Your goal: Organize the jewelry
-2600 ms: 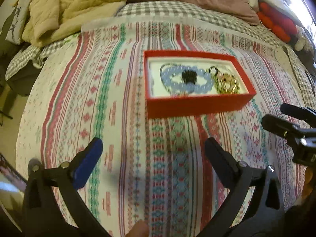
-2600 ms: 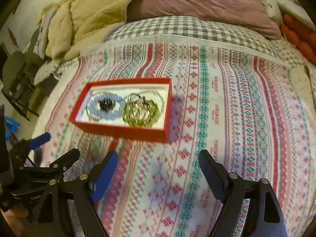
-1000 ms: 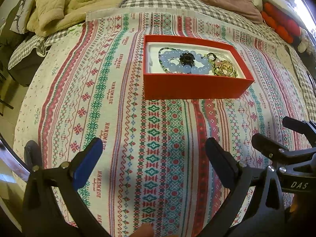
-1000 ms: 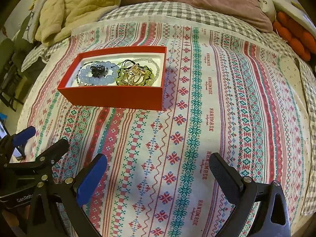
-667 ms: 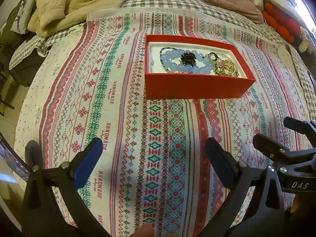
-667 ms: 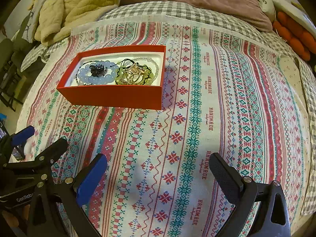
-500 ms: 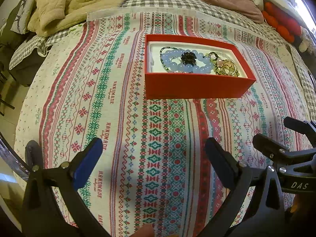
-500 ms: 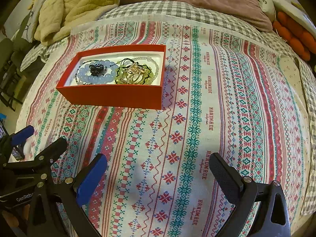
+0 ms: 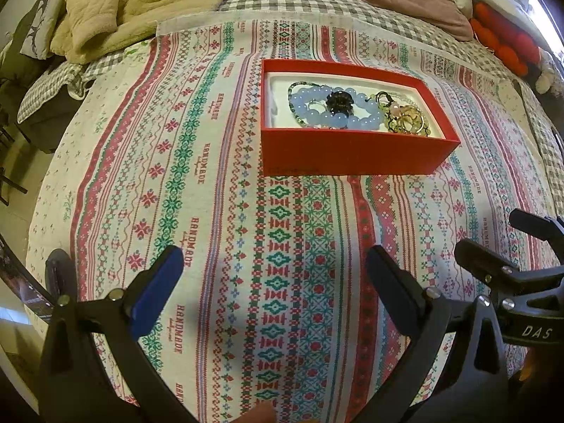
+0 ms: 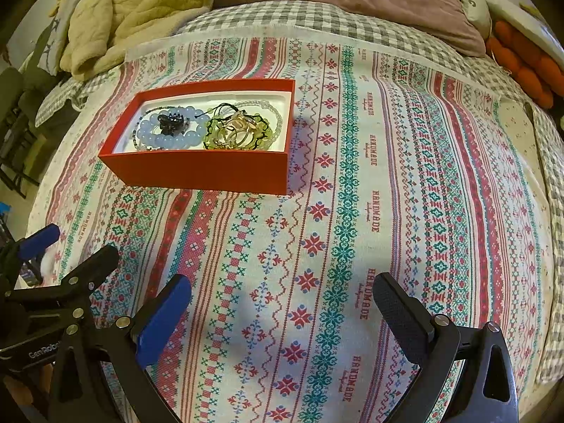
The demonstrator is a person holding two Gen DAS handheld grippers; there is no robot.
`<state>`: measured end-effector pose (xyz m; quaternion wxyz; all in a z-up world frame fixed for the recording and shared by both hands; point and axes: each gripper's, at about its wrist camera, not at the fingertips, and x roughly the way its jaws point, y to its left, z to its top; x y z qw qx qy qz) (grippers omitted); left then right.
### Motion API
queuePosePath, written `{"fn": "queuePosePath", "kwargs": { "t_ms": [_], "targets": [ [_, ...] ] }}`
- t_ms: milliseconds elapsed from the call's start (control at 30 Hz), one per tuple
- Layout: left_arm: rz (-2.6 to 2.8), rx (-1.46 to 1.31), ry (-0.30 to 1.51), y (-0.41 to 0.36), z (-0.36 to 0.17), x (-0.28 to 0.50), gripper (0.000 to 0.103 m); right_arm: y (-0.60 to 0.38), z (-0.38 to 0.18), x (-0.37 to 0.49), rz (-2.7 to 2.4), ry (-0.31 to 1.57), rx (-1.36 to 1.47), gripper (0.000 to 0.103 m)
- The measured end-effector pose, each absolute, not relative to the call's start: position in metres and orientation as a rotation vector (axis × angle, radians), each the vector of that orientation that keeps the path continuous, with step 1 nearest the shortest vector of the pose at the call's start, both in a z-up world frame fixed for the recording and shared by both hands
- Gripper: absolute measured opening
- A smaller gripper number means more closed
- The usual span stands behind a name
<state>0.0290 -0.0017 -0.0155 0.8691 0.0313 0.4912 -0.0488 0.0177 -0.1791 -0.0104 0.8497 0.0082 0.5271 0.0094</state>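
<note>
Red cardboard forms the box (image 10: 208,167) that sits on the patterned cloth (image 10: 352,246) over the bed, and all the jewelry lies heaped on its white lining: a ring of pale blue beads (image 10: 165,134) with a small black piece on top, just beside a tangle of green beads and gold rings (image 10: 238,132). Both the left gripper (image 9: 275,282) and the right gripper (image 10: 282,303) hang well short of the box with jaws spread wide and nothing between them. Judging by the tangle, a good move would be to come down over one strand at its outer edge, pinch a single bead or loop, and lift slowly so the neighbours do not drag along.
</note>
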Motion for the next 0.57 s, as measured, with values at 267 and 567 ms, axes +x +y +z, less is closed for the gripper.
{"fn": "queuePosePath", "kwargs": {
  "t_ms": [267, 567],
  "targets": [
    [-0.099, 0.067, 1.03, -0.0033, -0.0161, 0.0288, 0.102, -0.179, -0.0107, 0.0182, 0.018, 1.114, 0.015, 0.103],
    [-0.11, 0.061, 1.017, -0.0056, -0.0154, 0.028, 0.102, -0.1788, -0.0108, 0.0187, 0.016, 1.115, 0.013, 0.103]
  ]
}}
